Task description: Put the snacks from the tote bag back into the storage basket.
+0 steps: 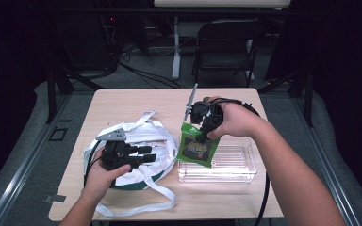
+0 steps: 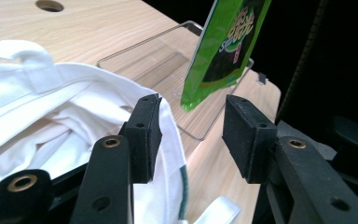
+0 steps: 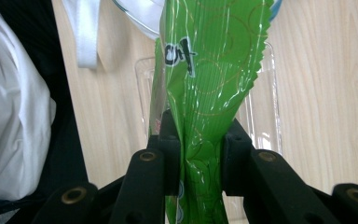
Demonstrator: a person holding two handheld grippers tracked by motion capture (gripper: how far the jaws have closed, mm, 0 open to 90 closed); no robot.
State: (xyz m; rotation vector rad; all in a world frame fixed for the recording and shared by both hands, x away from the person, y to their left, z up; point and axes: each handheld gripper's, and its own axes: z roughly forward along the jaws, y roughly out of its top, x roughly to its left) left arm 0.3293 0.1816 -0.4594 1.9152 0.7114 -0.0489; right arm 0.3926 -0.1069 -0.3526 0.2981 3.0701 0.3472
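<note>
**Green packet hangs over the tray edge, held by a thin pinch**

The wooden table (image 1: 122,101) carries a white cloth bag (image 1: 143,141) on the person's left and a clear plastic tray (image 1: 235,165) to its right. Between them, the right gripper (image 1: 206,132) holds a green snack packet (image 1: 197,148) by its top edge, jaws clamped together on the crinkled film; in the right gripper view the packet (image 3: 209,70) hangs down over the tray (image 3: 265,130). The packet's lower end sits at the tray's near-left corner, so it hangs over the rim rather than well inside.

The likeliest fault is a release too early: the packet would catch on the tray wall and tip out onto the table or against the bag. The glossy film is also slick, and a pinch on one edge lets the packet swing or slide from the jaws.

The left gripper (image 1: 136,155) rests on the bag with its jaws apart and nothing between them; in its own view a white fold (image 2: 168,116) lies just beside one pad, and could snag if the jaws close.
</note>
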